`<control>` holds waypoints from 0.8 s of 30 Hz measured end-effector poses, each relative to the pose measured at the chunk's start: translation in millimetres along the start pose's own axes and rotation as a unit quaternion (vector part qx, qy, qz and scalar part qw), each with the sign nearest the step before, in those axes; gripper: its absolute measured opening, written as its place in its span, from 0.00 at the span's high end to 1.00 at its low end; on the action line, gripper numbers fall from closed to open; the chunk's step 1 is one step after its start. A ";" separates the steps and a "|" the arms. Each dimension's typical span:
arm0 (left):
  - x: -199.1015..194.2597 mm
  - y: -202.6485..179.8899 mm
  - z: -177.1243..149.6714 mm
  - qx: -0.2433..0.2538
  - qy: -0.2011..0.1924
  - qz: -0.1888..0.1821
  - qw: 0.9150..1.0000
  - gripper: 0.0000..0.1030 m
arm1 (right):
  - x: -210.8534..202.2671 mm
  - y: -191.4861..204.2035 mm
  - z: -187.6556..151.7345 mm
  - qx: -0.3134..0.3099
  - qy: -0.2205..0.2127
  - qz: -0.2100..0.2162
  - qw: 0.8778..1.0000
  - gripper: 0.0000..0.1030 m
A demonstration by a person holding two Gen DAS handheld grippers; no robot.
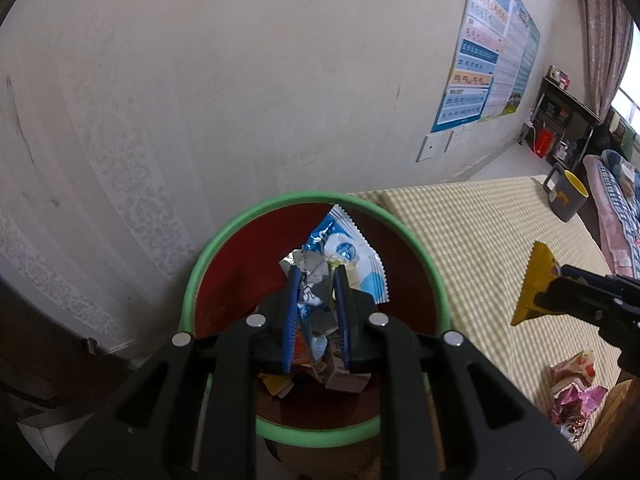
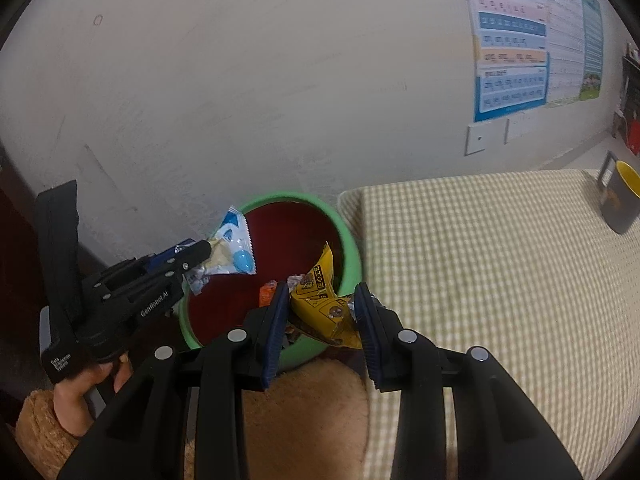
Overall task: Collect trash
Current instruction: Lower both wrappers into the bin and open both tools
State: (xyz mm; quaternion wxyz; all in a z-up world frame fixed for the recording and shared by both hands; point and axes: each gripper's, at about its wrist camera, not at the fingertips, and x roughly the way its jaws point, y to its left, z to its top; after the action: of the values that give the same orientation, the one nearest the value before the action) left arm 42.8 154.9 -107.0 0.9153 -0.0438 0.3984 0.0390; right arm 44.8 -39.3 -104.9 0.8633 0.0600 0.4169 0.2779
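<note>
Over the green-rimmed bin (image 1: pixel 188 292) already: left gripper (image 1: pixel 316 276) clamped on blue-white wrapper (image 1: pixel 352 256); right gripper (image 2: pixel 324 300), gripping yellow wrapper (image 2: pixel 324 308), at near rim.

The left gripper (image 2: pixel 208 249) body reads "GenRobot.AI".

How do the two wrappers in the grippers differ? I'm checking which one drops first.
The blue-and-white wrapper, in the left gripper, hangs over the bin; the yellow wrapper, in the right gripper, sits at the bin's table-side rim. The blue-and-white one looks crumpled, the yellow flatter. Both are clamped.
</note>
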 end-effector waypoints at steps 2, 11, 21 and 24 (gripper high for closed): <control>2.0 4.7 -0.8 -0.004 0.003 0.001 1.000 0.84 | 5.1 3.5 2.9 -0.003 0.003 0.004 1.000 0.68; 14.7 17.9 -4.9 -0.016 0.018 0.004 1.000 0.84 | 25.8 11.1 17.3 -0.004 0.013 0.018 1.000 0.68; 25.1 23.7 -10.2 -0.022 0.032 0.006 0.999 0.84 | 40.6 15.9 25.1 0.000 0.019 0.026 0.999 0.68; 27.2 24.3 -10.9 -0.024 0.035 0.007 0.999 0.84 | 43.7 16.8 22.8 0.002 0.022 0.028 0.999 0.68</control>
State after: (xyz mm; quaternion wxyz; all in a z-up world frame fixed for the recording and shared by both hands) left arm 50.8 178.8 -135.5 0.8993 -0.0645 0.4294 0.0530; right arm 76.5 0.9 -114.5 0.8456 0.0667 0.4346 0.3025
